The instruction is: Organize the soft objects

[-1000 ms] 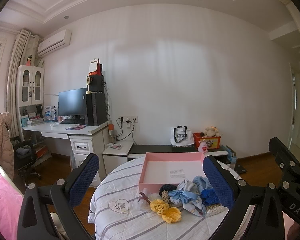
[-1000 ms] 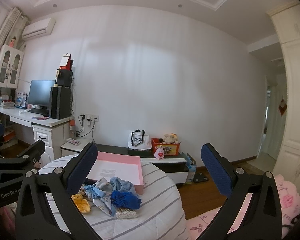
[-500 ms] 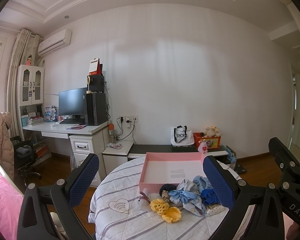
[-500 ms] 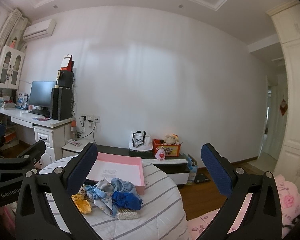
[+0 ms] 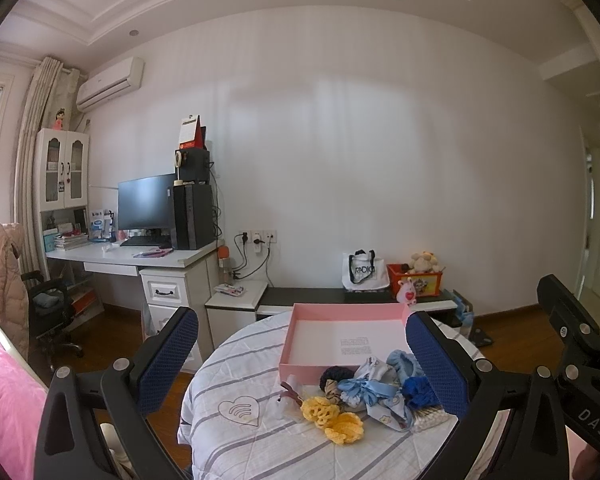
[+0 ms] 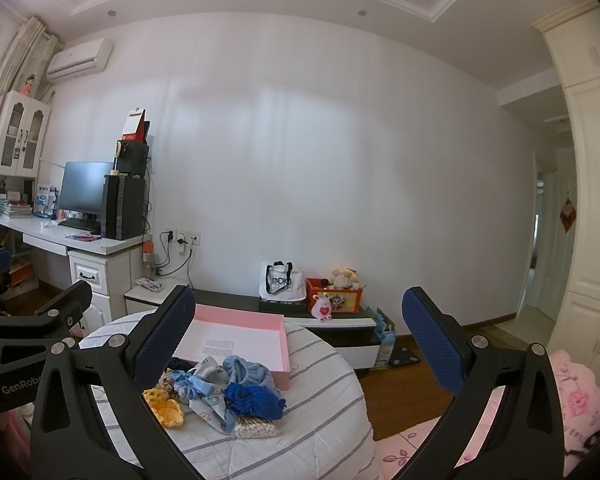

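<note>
From the left wrist view, the left gripper [image 5: 300,360] is hovering above a round table [image 5: 228,440] with its jaws standing wide apart and holding nothing. Its right finger [image 5: 436,364] is overlapping the edge of a heap of soft objects [image 5: 364,392] lying on the striped cloth (yellow crocheted pieces [image 5: 332,418], pale blue fabric, a dark blue scrunchie [image 5: 416,388]). The heap is sitting just in front of a pink tray [image 5: 300,348], which is showing only a white floor with small print.

From the right wrist view, the right gripper [image 6: 300,348] is also gaping wide and gripping nothing, off the table's right side. The soft objects [image 6: 224,388] are lying beside its left finger [image 6: 160,344], touching the near wall of the pink tray [image 6: 282,360]. A pack of cotton swabs [image 6: 256,428] is resting at the heap's front.
</note>
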Available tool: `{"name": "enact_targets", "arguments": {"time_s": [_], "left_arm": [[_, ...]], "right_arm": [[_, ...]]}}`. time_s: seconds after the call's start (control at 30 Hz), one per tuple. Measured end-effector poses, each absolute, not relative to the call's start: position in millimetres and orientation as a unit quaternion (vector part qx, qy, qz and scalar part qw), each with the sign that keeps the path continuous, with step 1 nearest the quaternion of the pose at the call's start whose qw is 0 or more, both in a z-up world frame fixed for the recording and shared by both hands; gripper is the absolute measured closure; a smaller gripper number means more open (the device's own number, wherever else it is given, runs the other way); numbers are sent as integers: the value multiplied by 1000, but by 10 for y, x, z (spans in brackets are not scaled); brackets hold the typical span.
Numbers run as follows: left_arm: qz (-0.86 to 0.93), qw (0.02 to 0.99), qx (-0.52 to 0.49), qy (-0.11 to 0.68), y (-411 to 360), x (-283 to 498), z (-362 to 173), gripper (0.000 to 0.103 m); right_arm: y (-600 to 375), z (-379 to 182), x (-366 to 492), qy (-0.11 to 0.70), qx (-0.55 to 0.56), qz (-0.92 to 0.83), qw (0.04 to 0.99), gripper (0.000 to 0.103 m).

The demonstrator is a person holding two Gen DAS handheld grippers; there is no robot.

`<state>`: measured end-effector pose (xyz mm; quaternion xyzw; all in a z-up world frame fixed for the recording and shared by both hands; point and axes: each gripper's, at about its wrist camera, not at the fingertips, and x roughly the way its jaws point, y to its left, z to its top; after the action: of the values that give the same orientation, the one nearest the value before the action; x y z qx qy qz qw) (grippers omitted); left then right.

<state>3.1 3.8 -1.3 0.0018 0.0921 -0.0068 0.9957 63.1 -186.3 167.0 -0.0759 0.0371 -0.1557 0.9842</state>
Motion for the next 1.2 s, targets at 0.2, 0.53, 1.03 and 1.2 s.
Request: {"name": "enact_targets", "arguments": {"time_s": [0.2,0.53,1.03,1.2], "left_arm": [[-7,996,2,92,35,18,-5,0],[-7,995,1,95,31,3,0,0],[-10,995,-1,103,53,-10,14,0],[-10,994,-1,110,66,26,22,0]], "right_arm": [[-1854,1680,633,38,-76,-156,984,0],[-1848,1669,627,38,-75,-156,984,0],[-1862,1625,654,43,-76,-155,984,0],[-1904,1587,713,54,-75,-153,984,0]]}}
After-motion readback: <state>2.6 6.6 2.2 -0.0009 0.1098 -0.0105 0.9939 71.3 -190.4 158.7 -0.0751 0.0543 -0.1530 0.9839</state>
